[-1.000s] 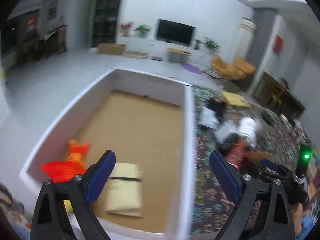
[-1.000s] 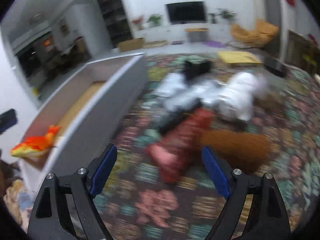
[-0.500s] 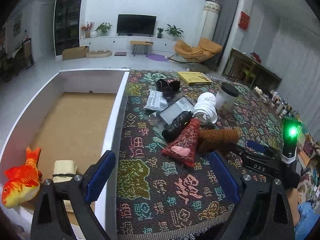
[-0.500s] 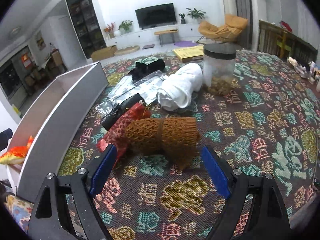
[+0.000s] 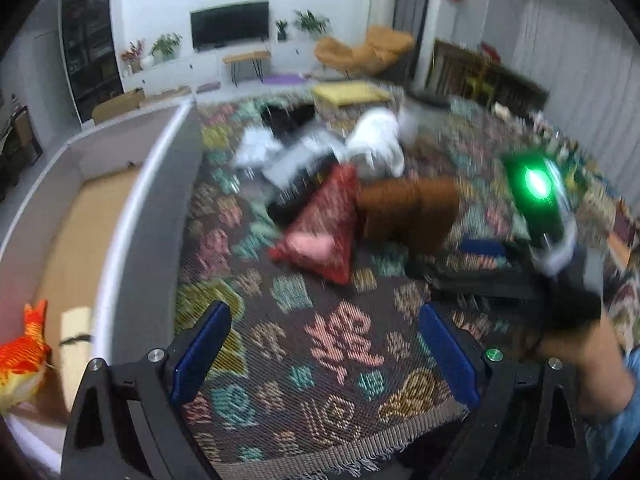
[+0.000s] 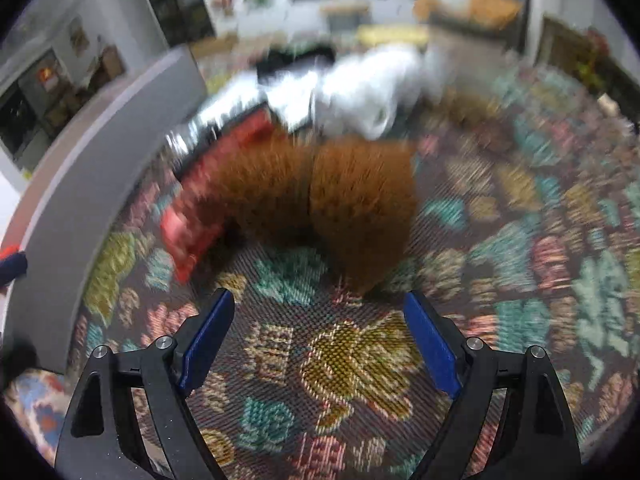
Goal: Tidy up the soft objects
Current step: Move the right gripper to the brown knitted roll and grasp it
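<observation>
Brown knitted bundle (image 6: 352, 200) on patterned cloth (image 6: 520, 280), just beyond the spread, empty right gripper (image 6: 320, 336); left gripper (image 5: 324, 348) likewise spread, bundle further ahead.

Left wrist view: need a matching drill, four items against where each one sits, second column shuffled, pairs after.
Items:
1. fish plush
2. red pouch
3. brown knit roll
4. left gripper

Places:
A. on the patterned cloth, touching the red pouch's right side
B. in the white box, near corner
C. open, above bare cloth
D. on the cloth, between box wall and brown roll

Pairs: 1-B, 2-D, 3-A, 4-C
</observation>
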### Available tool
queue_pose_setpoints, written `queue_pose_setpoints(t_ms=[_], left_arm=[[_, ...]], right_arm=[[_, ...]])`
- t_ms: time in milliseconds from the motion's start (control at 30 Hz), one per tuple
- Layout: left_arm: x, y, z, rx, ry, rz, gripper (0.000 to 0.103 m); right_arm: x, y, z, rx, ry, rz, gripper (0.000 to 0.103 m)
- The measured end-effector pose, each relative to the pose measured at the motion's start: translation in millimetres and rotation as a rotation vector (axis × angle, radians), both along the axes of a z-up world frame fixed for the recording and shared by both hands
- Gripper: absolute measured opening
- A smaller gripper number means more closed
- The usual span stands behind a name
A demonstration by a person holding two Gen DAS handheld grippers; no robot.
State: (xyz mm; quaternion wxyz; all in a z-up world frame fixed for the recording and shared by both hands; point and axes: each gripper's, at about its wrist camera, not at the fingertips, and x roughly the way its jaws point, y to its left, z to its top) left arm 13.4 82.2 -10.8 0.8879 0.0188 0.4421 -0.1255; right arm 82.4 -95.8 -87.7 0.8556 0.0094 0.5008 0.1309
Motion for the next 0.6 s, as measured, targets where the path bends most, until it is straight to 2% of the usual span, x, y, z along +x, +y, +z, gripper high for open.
queue_pose_setpoints(t_ms=[67,200,233,333,433,500,600], left_arm=[[2,-7,-15,0.009,0.030,-0.007,0.095],[10,-16,-41,0.043,0.068,-0.011,0.095],[14,-17,-48,0.056,0.073,-0.011,0.095],[32,-21,-72,0.095,0.083,0.006,0.095],[52,-25,-92,0.117,0.102,0.029,0.095],[63,-24,-94,0.089,0.088,0.035,0.095],[77,-24,-94,0.092,0.065,0.035,0.095]], right_arm=[[20,-18,-8,0.020,0.001,-0.081,0.088],[33,-95,-10,0.138,-0.023,-0.428,0.088],[29,-105,-9,0.143,-0.038,-0.459,0.088],[13,-117,-11,0.065,-0.077,-0.471,0.088],[5,-113,-18,0.020,-0.080,-0.463,0.089],[4,-107,-18,-0.002,-0.080,-0.457,0.089],[6,-95,-22,-0.098,-0.072,-0.445,0.090]])
